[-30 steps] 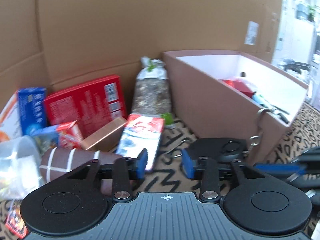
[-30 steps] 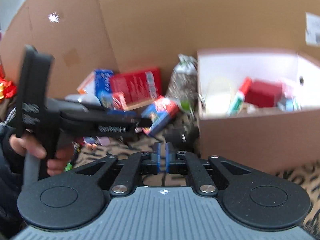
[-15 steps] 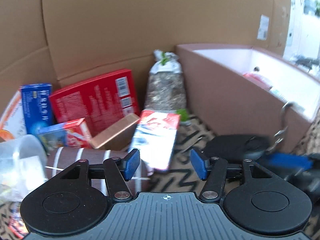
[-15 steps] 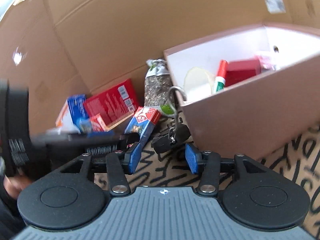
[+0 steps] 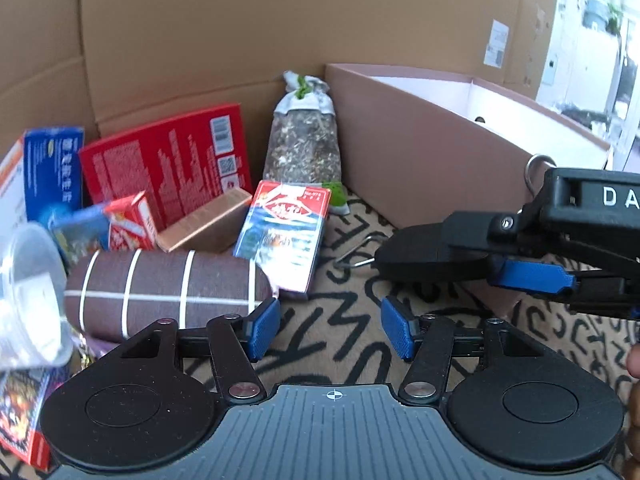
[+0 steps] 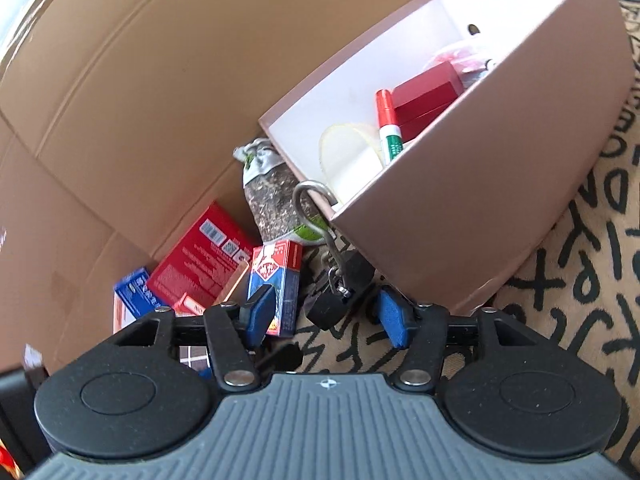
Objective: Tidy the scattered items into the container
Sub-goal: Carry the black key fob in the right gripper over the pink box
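Observation:
A pink box (image 6: 472, 208) with a white inside holds a red case (image 6: 426, 92), a glue stick (image 6: 388, 124) and a clear cup. A black hanging scale (image 6: 340, 284) with metal hooks leans against its near corner. My right gripper (image 6: 326, 314) is open, its blue pads (image 6: 392, 316) on either side of the scale. In the left wrist view the scale (image 5: 428, 256) lies by the box (image 5: 424, 152), under the right gripper. My left gripper (image 5: 330, 330) is open and empty above the patterned mat.
Scattered items lie to the left: a card pack (image 5: 286, 232), a bag of dried herbs (image 5: 302, 148), a red box (image 5: 168, 160), a brown roll (image 5: 160, 288), a blue box (image 5: 52, 168), a clear cup (image 5: 28, 296). Cardboard walls (image 5: 240, 32) stand behind.
My right gripper opened and moved in low, closing on the black scale by the box corner. My left gripper opened wider and drew back a little to the left.

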The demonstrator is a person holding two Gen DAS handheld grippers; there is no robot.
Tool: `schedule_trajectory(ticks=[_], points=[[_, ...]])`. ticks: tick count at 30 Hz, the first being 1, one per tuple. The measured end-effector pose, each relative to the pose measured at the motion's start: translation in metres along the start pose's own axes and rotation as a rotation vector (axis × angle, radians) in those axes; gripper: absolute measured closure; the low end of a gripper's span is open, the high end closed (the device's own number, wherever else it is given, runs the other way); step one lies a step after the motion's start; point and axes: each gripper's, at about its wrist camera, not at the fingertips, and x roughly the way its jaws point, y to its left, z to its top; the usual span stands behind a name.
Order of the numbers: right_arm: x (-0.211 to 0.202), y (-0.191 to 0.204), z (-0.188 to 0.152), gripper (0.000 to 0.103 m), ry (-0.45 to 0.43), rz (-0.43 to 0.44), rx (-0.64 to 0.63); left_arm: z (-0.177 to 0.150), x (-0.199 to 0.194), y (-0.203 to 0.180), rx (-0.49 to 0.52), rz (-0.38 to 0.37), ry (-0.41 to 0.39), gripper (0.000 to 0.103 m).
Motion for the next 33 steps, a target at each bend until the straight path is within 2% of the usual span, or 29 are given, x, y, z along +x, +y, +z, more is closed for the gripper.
schedule_trajectory(ticks=[4,8,11,15,18,22,25,28,31,33], points=[[0.001,0.003,-0.003,0.044,-0.034,-0.020,0.032,-0.003,-0.003,0.005,-0.022,0.000,-0.012,0.032],[0.005,0.005,-0.005,0.074,-0.063,-0.054,0.009,-0.008,-0.011,0.010,-0.031,0.010,-0.024,0.030],[0.002,0.006,-0.005,0.079,-0.068,-0.031,-0.058,-0.010,-0.015,0.013,-0.037,0.014,-0.035,0.029],[-0.014,0.016,-0.001,0.080,-0.134,0.000,-0.170,-0.008,-0.016,0.006,-0.016,0.024,-0.048,0.027],[-0.022,0.018,0.005,0.080,-0.130,0.034,-0.192,-0.005,-0.014,-0.006,0.015,0.025,-0.070,0.023],[-0.030,0.015,0.015,0.080,-0.116,0.068,-0.188,-0.003,-0.009,-0.027,0.074,0.007,-0.088,0.022],[-0.033,0.013,0.019,0.080,-0.098,0.079,-0.197,-0.007,-0.011,-0.034,0.100,0.019,-0.092,0.023],[-0.036,0.013,0.021,0.081,-0.088,0.095,-0.201,-0.014,-0.020,-0.025,0.064,-0.004,-0.076,0.022],[-0.039,0.016,0.024,0.081,-0.102,0.110,-0.211,-0.025,-0.028,-0.018,0.060,0.017,-0.069,0.022],[-0.041,0.019,0.026,0.081,-0.119,0.111,-0.222,-0.030,-0.034,-0.019,0.060,-0.026,-0.067,0.022]])
